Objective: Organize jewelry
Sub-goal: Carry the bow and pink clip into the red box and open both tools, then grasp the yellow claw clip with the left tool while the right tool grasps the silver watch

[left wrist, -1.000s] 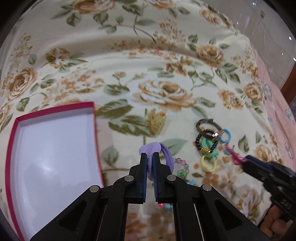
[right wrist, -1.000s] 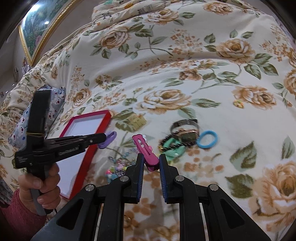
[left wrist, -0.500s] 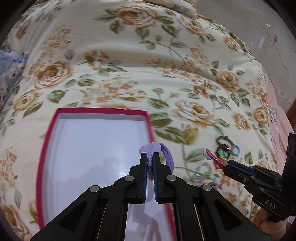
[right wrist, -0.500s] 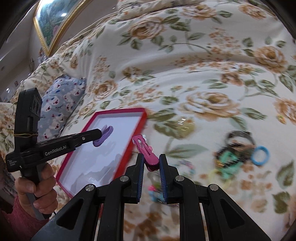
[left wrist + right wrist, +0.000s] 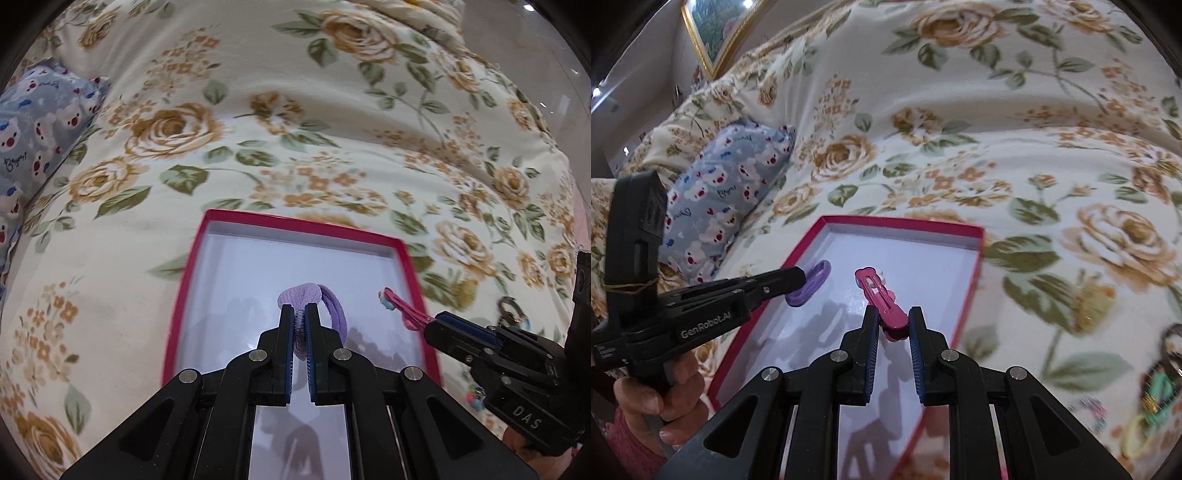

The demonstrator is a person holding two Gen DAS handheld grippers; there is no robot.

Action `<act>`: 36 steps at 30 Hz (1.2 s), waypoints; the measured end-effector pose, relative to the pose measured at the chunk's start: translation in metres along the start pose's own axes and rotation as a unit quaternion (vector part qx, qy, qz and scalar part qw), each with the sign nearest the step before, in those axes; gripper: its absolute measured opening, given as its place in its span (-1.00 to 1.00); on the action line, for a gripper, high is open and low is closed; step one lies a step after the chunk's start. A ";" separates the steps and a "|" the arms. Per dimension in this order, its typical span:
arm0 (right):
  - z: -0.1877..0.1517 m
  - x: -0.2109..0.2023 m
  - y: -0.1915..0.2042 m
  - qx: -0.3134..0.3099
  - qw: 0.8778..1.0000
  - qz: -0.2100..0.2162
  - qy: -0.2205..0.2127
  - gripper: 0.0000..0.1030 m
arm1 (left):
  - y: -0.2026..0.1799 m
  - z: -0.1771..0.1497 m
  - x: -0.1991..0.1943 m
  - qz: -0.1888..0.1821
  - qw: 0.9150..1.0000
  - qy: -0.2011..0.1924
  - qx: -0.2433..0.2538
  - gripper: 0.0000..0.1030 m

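Note:
My left gripper [image 5: 300,314] is shut on a purple hair tie [image 5: 317,295] and holds it above the white inside of a red-rimmed box [image 5: 295,223]. My right gripper [image 5: 893,321] is shut on a pink hair clip [image 5: 881,301] and holds it over the same box [image 5: 905,221]. Each gripper shows in the other's view: the right one [image 5: 439,321] with the clip [image 5: 402,308] at the box's right edge, the left one [image 5: 801,277] with the hair tie [image 5: 810,282] at the box's left side.
The box lies on a floral bedspread [image 5: 295,129]. A blue patterned pillow [image 5: 33,125] lies to the left. A pile of rings, hair ties and beads [image 5: 1152,398] lies to the right of the box. A framed picture [image 5: 713,26] leans at the far left.
Both grippers have moved left from the jewelry pile to above the box, each still holding its item. The box now fills the centre of both views.

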State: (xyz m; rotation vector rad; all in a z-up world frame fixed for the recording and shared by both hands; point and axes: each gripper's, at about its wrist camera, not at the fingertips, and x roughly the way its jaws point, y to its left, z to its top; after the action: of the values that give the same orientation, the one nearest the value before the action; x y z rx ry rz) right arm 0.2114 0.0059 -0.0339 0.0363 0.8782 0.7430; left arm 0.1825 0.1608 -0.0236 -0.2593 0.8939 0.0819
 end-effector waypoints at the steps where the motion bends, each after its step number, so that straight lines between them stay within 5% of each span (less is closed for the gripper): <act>1: 0.001 0.007 0.001 -0.001 1.000 -0.003 0.005 -0.69 | 0.002 0.001 0.005 0.003 1.000 0.003 -0.001 -0.92; 19: 0.006 0.054 0.006 -0.034 0.998 -0.019 0.055 -0.64 | 0.014 0.014 0.062 0.034 0.998 0.057 -0.008 -0.87; 22: 0.007 0.056 0.004 -0.024 0.998 -0.014 0.055 -0.61 | 0.017 0.014 0.063 0.035 0.997 0.061 -0.014 -0.77; 26: 0.008 0.048 0.003 -0.014 0.999 -0.003 0.047 -0.44 | 0.019 0.012 0.051 0.038 0.998 0.054 -0.024 -0.36; 36: -0.004 -0.019 -0.007 0.012 1.000 0.001 -0.005 -0.21 | 0.011 -0.008 0.000 0.031 0.999 0.023 -0.037 -0.15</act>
State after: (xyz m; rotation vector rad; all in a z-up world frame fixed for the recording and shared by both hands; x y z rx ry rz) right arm 0.2050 -0.0121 -0.0265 0.0614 0.8784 0.7332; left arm 0.1744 0.1699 -0.0300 -0.3037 0.9460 0.1683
